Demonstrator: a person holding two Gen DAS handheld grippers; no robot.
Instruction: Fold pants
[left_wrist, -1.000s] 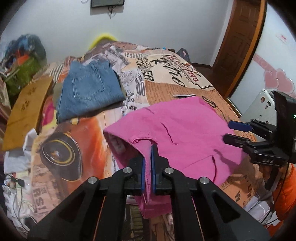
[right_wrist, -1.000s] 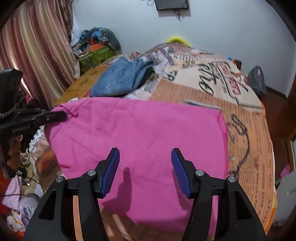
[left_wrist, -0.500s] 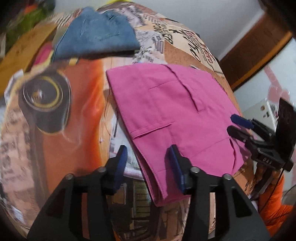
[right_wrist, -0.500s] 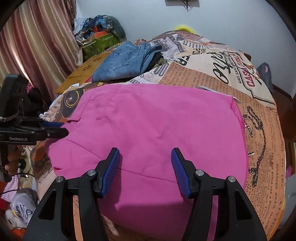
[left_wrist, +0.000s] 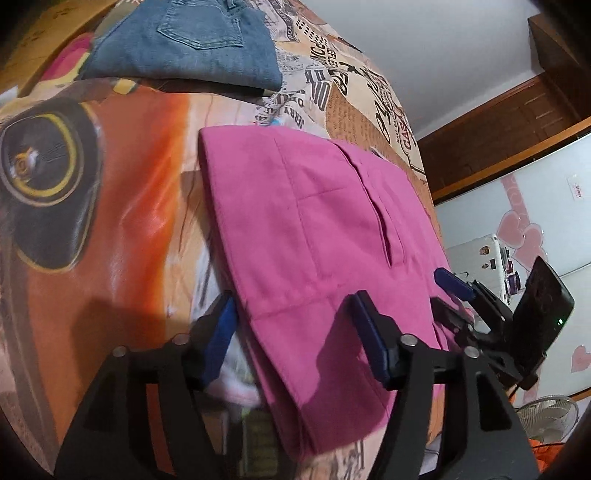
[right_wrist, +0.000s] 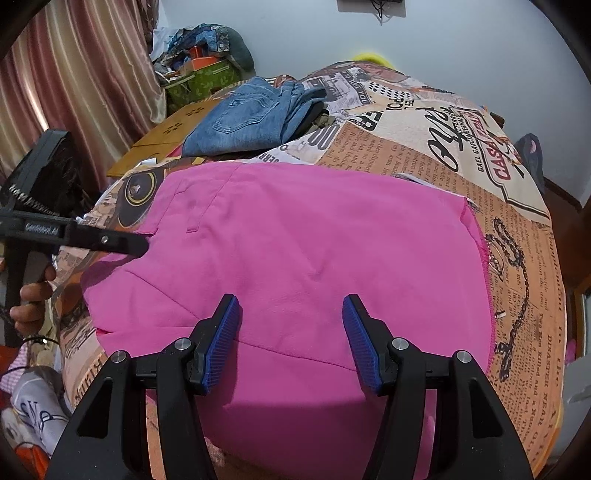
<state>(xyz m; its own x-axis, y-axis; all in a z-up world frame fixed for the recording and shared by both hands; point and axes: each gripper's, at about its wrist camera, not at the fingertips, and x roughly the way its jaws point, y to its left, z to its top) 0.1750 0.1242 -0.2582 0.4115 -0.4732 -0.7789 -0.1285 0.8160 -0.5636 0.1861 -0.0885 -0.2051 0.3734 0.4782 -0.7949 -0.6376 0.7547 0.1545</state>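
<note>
Two black hand-held grippers with blue ribbed pads work over the folded bright pink cotton pants (right_wrist: 303, 258), which lie flat across the middle of both views on the newspaper-and-car printed bedspread (right_wrist: 517, 236). The left gripper (left_wrist: 295, 332), at the bottom of its own view, has just been opening its jaws; they now stand wide and straddle the near left edge of the pink stack without pinching it, so it has hold of nothing. The right gripper (right_wrist: 290, 339), at the bottom centre of its view, sits about half open just above the cloth, also holding nothing.

Judging by the layered edge at lower centre of the left view, one fold is laid and released, and the step in hand is settling it before the next fold. To do that well, both grippers should lift clear without snagging the top layer, and the edges on the left side should line up. For the next fold, each gripper should take all layers at matching points along one edge. The cloth is soft and will sag between grips. A folded blue denim garment (left_wrist: 184, 40) lies apart at the upper left.
</note>
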